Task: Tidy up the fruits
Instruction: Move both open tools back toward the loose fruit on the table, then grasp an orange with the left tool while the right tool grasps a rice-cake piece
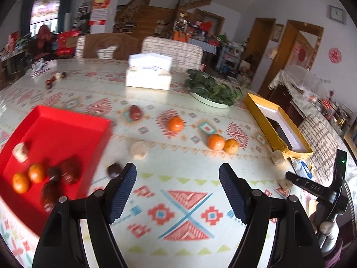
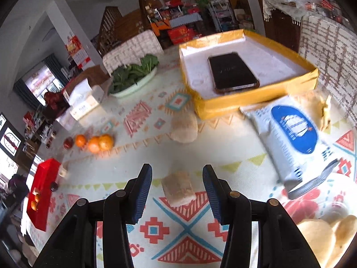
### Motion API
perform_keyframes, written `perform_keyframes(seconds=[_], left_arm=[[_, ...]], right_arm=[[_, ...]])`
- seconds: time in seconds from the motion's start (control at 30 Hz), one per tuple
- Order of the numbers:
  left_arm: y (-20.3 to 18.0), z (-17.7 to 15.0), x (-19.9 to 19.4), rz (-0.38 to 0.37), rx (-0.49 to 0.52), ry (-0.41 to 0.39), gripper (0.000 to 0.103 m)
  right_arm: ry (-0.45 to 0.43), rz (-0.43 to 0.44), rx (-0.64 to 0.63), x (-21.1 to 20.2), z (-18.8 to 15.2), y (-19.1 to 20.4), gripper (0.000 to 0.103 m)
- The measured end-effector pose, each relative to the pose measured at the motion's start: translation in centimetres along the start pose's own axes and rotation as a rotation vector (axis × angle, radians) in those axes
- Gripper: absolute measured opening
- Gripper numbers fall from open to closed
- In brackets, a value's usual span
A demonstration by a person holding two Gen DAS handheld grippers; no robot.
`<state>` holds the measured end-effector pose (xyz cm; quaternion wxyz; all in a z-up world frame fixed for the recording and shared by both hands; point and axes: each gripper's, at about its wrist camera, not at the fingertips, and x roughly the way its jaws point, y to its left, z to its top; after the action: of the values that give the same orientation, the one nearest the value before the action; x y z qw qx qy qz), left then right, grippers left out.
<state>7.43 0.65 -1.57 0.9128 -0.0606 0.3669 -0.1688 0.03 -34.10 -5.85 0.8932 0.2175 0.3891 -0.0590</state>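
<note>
In the left wrist view a red tray [image 1: 67,120] on the left holds two oranges [image 1: 29,177], dark fruits [image 1: 69,172] and a pale block. Three oranges [image 1: 215,141] and a dark red fruit [image 1: 135,112] lie loose on the patterned tablecloth. My left gripper [image 1: 177,189] is open and empty above the cloth. My right gripper [image 2: 177,189] is open, its fingers on either side of a beige block [image 2: 178,188] without touching it. The loose oranges [image 2: 97,143] and the red tray [image 2: 42,187] show far left in the right wrist view.
A yellow box [image 2: 252,102] holds a black phone [image 2: 233,72]. A white-and-blue packet [image 2: 290,138], a plate of greens [image 1: 212,89], a tissue box [image 1: 148,73], a round beige cake [image 1: 138,149] and small beige blocks [image 1: 277,157] lie on the table. Chairs stand behind.
</note>
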Motion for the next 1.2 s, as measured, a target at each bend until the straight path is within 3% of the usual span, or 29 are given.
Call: perform_keyframes(seconds=[0.27, 0.4, 0.63, 0.73, 0.8, 0.83, 0.97, 1.2], left_arm=[[-3.4, 2.0, 9.0, -0.059, 0.081, 0.113, 0.075], [-4.2, 3.0, 12.4, -0.084, 0.094, 0.139, 0.059], [-5.5, 4.3, 16.5, -0.12, 0.117, 0.156, 0.058], [-6.8, 4.4, 17.6, -0.134, 0.157, 0.164, 0.058], [-7.1, 4.4, 17.7, -0.134, 0.17, 0.161, 0.048], [-7.3, 4.3, 17.5, -0.153, 0.175, 0.165, 0.034], [-8.0, 3.7, 16.5, -0.132, 0.222, 0.157, 0.033], [-7.3, 3.3, 17.4, -0.144, 0.173, 0.192, 0.04]], right_arm=[[0.025, 0.009, -0.001, 1.8, -0.1, -0.1, 0.052], [0.026, 0.022, -0.004, 2.0, -0.1, 0.0, 0.035], [0.019, 0.011, -0.077, 2.3, -0.5, 1.5, 0.034], [0.026, 0.018, -0.082, 2.4, -0.5, 1.5, 0.034], [0.031, 0.03, -0.072, 2.4, -0.4, 1.3, 0.034], [0.031, 0.034, -0.068, 2.4, -0.4, 1.2, 0.034], [0.033, 0.036, -0.071, 2.4, -0.4, 1.3, 0.034], [0.035, 0.035, -0.082, 2.5, -0.5, 1.5, 0.034]])
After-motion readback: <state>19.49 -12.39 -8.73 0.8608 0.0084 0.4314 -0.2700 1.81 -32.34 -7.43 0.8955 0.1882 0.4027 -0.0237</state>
